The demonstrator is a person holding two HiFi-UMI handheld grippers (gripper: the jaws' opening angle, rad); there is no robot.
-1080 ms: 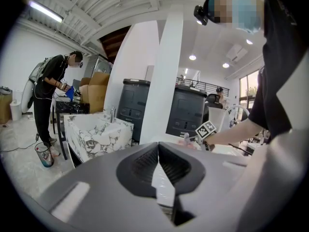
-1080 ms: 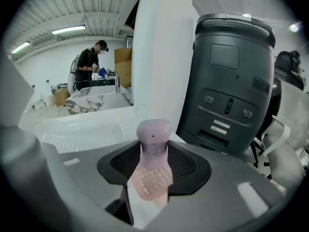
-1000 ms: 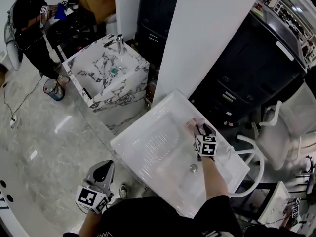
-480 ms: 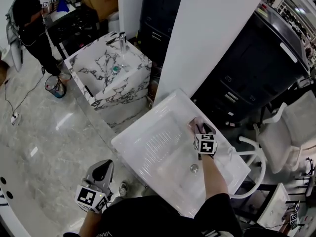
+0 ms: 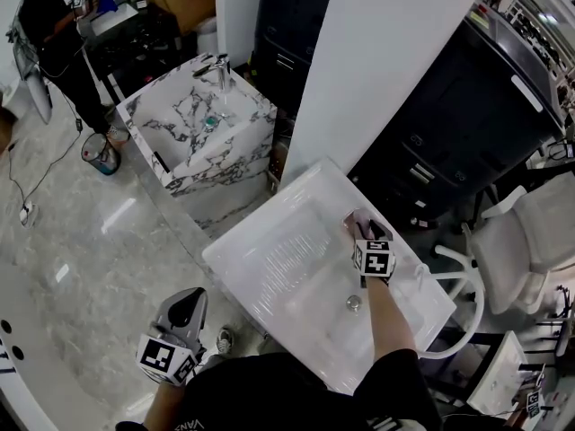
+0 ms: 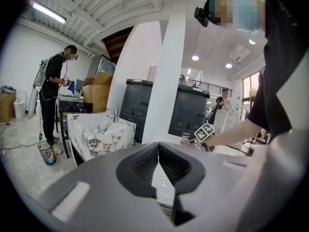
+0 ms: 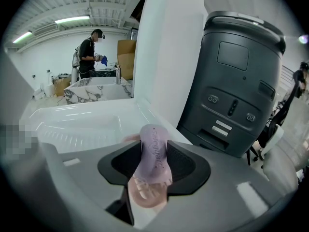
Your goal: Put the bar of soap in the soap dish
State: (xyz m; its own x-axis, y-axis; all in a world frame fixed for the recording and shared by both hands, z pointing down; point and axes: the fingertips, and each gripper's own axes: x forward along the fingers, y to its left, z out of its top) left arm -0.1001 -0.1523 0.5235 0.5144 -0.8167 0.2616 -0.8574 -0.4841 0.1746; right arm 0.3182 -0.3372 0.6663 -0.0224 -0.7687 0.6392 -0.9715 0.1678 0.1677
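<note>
Now, right gripper [image 7: 153, 148] wide, clamped on lilac soap bar [image 7: 154, 154], perhaps touching pink soap dish [image 7: 145, 195].

bar of soap [image 7: 152, 152] — lilac | soap dish [image 7: 147, 191] — pink | basin [image 5: 216, 164] white, black-veined

Head view: steeply down, high over sink [image 5: 269, 272].
Left gripper view: low, level, far.
Right gripper view: close over sink.
Shared: marble basin [image 5: 193, 137].

Black T-shirt [image 5: 269, 393]; grey left claw [image 5: 189, 303] and right claw [image 5: 363, 229] bear marker cubes [image 5: 375, 259].
</note>
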